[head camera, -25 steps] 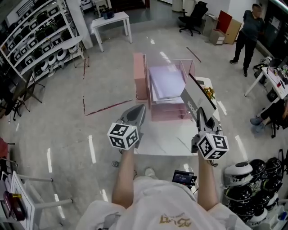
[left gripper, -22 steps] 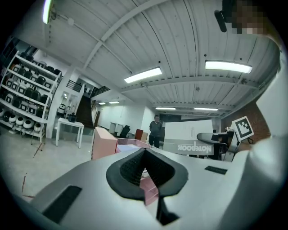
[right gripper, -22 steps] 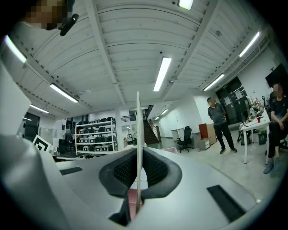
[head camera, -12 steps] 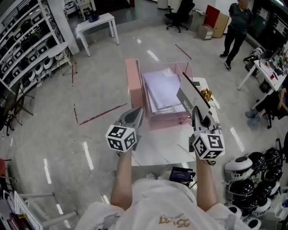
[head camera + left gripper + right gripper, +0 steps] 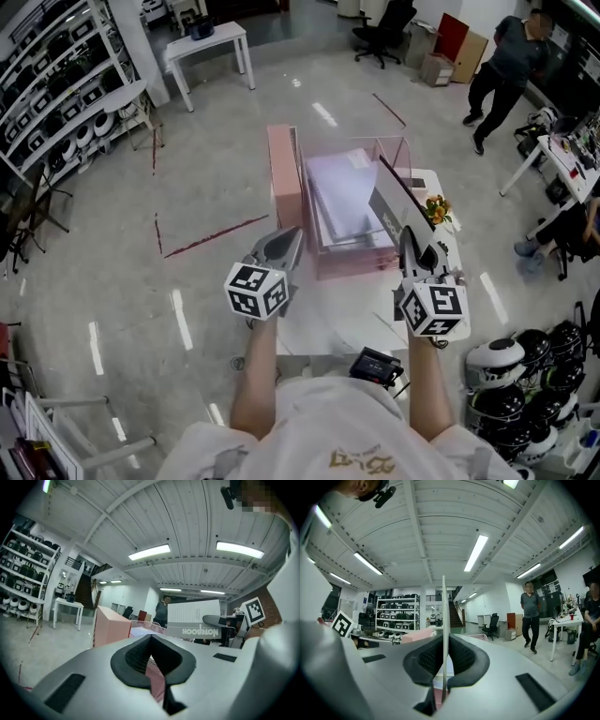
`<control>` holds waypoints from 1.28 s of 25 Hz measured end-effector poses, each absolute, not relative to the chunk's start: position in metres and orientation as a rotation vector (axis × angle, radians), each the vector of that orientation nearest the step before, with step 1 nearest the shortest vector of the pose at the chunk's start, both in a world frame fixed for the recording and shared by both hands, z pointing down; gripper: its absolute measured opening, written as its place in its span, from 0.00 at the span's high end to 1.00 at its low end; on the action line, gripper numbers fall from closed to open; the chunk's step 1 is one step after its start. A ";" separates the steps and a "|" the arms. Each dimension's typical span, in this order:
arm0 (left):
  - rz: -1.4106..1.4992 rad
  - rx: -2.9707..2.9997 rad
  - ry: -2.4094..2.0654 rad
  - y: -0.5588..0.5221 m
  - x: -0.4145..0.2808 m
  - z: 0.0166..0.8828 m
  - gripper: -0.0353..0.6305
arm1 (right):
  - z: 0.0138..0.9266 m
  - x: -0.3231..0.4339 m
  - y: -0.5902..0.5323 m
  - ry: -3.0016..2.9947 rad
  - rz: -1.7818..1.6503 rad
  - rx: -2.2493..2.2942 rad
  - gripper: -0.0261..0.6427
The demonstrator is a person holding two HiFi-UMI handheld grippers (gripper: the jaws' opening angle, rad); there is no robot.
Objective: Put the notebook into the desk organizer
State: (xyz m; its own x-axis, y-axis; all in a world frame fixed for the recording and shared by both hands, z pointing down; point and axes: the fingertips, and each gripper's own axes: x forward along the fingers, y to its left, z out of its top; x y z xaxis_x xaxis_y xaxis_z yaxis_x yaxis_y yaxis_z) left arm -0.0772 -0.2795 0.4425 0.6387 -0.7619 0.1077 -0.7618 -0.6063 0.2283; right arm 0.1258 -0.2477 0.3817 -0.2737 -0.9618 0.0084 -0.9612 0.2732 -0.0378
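Notebook (image 5: 392, 208) is up in the air, clamped in the right gripper (image 5: 411, 242), over the right side of the desk organizer (image 5: 286, 173). It is not in the organizer yet.

The white table (image 5: 337, 314) sits mid-frame in the head view. The pink organizer stands on its far end, with pale sheets lying in its tray. The notebook is centre-right of the frame, tilted, with its top edge leaning toward the organizer's clear right wall. I can't tell whether they touch. In the right gripper view the notebook runs edge-on straight up between the pads, which are pinched tight on it. The left gripper (image 5: 294, 234) hangs just left of centre, short of the organizer, jaws closed together with nothing in them.
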 end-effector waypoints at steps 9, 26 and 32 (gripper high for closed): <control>0.004 2.603 -1.229 -0.305 -0.075 0.444 0.92 | 0.390 0.115 -0.282 2.526 -0.069 -1.865 0.94; 0.075 2.621 -1.211 -0.335 -0.065 0.452 0.92 | 0.390 0.114 -0.337 2.602 0.184 -2.012 0.94; 0.096 2.621 -1.209 -0.340 -0.060 0.458 0.92 | 0.396 0.109 -0.348 2.660 0.376 -2.131 0.94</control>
State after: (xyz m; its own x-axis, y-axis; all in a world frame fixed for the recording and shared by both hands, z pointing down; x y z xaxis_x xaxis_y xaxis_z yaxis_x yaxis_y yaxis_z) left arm -0.0604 -0.3400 0.4584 0.6531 -0.7392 0.1644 -0.7558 -0.6232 0.2008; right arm 0.1095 -0.3478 0.3960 -0.2023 -0.9755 0.0866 -0.9133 0.2199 0.3428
